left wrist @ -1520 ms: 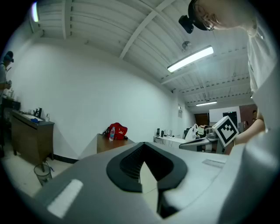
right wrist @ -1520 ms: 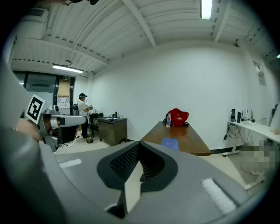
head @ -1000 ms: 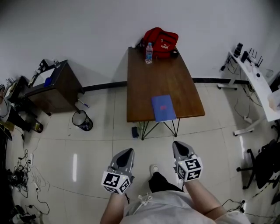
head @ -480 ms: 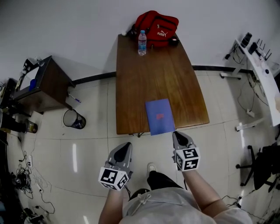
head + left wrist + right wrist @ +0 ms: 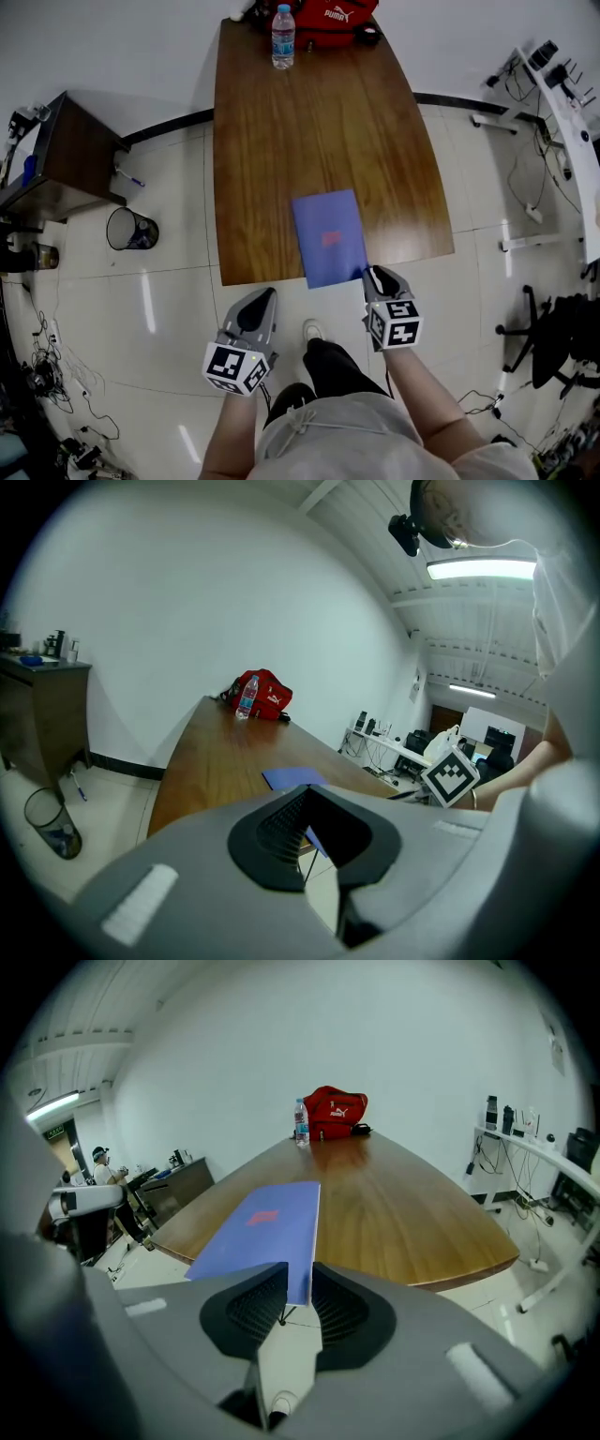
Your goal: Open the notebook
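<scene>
Thin blue rectangular soft-cover notebook looks light and floppy, likely to slide on the smooth wood if pushed flat, so the cover probably needs lifting at an edge while the body is pinned or left to its own weight. Best hold, as a judgement: the near end that sticks out past the table edge, since a jaw can get under it there. Which long side is the spine can't be told from these views. It lies closed and flat on the brown oblong wooden table, at the near edge, slightly skewed, the near short end overhanging toward the person. The cover is plain blue with a small red mark near the middle, no visible wear. Right gripper is just beside the near right corner. In the right gripper view its fingers are spread and that corner lines up with the gap, nothing pinched, contact not evident. Left gripper hangs off the table over the floor, well left of the notebook, fingers also spread with nothing between them. Clear plastic water bottle and red fabric bag sit at the far end, well apart.
</scene>
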Demonstrator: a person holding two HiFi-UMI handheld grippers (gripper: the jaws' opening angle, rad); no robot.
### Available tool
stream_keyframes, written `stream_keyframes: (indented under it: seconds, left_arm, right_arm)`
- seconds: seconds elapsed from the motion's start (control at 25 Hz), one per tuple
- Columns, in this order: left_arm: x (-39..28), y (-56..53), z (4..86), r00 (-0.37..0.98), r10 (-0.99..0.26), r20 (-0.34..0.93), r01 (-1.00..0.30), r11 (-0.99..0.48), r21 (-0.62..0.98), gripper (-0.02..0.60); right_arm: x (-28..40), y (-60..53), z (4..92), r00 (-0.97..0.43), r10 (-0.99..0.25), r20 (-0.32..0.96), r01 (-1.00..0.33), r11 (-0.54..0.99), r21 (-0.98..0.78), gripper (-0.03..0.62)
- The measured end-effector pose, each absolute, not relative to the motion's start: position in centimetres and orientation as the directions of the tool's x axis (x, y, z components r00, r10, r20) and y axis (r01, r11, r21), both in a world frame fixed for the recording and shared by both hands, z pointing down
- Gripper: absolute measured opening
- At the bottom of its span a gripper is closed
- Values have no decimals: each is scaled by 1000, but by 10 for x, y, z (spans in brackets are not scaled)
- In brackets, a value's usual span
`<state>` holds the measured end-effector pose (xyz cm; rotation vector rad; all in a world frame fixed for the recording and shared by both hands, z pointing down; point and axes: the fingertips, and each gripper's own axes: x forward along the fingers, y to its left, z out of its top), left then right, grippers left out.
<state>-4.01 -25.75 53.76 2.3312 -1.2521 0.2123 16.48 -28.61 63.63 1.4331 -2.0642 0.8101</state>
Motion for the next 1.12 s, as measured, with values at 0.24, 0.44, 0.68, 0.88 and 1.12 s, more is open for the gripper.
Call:
stream_keyframes:
  seconds: [0.24,0.44,0.68,0.88,1.12]
  left_arm:
    - [-31,-263,551,583,-719,379,-809,-470,353,6]
    - [-28,-267,554,585,-713,386,-808,-469,358,6]
    - [-28,-265,547,587,-718,373,-806,-478,349,6]
    - [-33,-260,532,589,-726,354,-805,-492,332,6]
    - [-46,-249,507,563,-762,320,-822,-476,312,6]
  right_arm:
    - [168,-285,655,-330,-629,704,-944,207,-258,78]
    - [167,-287,654,-333,-630,702,-943,216,-254,51]
    - [170,-287,644,-330,-643,691,-944,209,-256,18]
    - [165,-287,615,-343,-673,656,-939,226,-259,11]
    - [150,-287,569,-379,-708,596,-925,271,-266,8]
